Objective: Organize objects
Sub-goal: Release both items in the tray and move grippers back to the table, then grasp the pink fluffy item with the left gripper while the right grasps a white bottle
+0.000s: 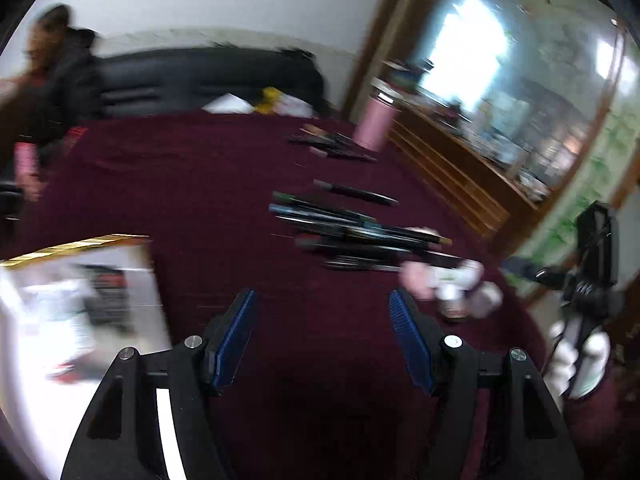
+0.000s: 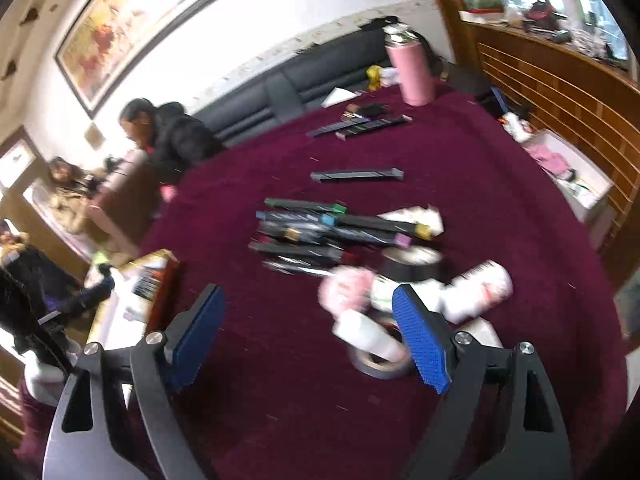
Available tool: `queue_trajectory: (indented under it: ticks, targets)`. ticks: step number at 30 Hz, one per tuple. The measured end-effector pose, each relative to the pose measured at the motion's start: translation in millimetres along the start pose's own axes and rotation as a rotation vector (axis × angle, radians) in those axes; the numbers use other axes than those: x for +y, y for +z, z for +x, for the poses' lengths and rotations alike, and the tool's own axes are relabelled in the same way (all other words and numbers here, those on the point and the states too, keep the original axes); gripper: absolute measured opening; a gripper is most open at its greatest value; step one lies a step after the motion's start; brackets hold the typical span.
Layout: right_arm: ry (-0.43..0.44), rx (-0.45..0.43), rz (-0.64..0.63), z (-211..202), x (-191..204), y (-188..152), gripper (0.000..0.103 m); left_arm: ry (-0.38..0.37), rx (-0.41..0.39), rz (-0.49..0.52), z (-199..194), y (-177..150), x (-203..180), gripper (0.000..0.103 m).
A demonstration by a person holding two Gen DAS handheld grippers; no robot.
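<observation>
A heap of dark marker pens (image 1: 352,232) (image 2: 320,232) lies mid-table on the maroon cloth (image 1: 200,168) (image 2: 460,168). Small white and pink bottles (image 1: 452,284) (image 2: 420,292) and a roll of tape (image 2: 380,364) cluster to the right of the pens. A single dark marker (image 2: 356,175) lies apart, farther back. My left gripper (image 1: 322,308) is open over bare cloth, nothing between its blue pads. My right gripper (image 2: 308,304) is open wide, its right finger (image 2: 420,344) in front of the bottles; whether it touches them is unclear. The right gripper's body (image 1: 592,264) shows at the right in the left wrist view.
A pink flask (image 1: 376,124) (image 2: 412,72) stands at the table's far side near more dark pens (image 2: 360,126). An open box (image 1: 72,300) (image 2: 136,292) sits at the left edge. People (image 2: 168,136) sit beyond the table. A wooden shelf (image 2: 560,92) runs along the right.
</observation>
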State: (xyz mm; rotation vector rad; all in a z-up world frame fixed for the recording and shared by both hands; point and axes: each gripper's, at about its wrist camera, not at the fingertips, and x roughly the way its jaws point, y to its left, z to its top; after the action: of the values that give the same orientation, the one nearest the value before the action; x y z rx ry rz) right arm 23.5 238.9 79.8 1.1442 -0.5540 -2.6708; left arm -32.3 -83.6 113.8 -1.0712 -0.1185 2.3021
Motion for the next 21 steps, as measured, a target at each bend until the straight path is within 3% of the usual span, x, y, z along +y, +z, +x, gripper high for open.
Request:
queue_trajectory:
  ticks: [4, 8, 13, 19, 21]
  targets:
    - [-0.043, 0.024, -0.020, -2, -19, -13, 0.084, -0.042, 0.081, 0.047, 80, 7, -64, 0.062]
    - [-0.058, 0.022, -0.027, -8, -35, -18, 0.084, -0.044, 0.128, 0.041, 135, 13, -86, 0.062]
    - [-0.045, 0.014, 0.011, -14, -58, -23, 0.084, -0.012, 0.159, 0.004, 176, 14, -92, 0.062]
    - [-0.015, 0.013, 0.036, -13, -69, -26, 0.084, 0.025, 0.213, 0.064, 209, 6, -112, 0.060]
    - [-0.011, 0.011, 0.033, -13, -70, -26, 0.084, 0.022, 0.195, 0.063, 210, 3, -116, 0.057]
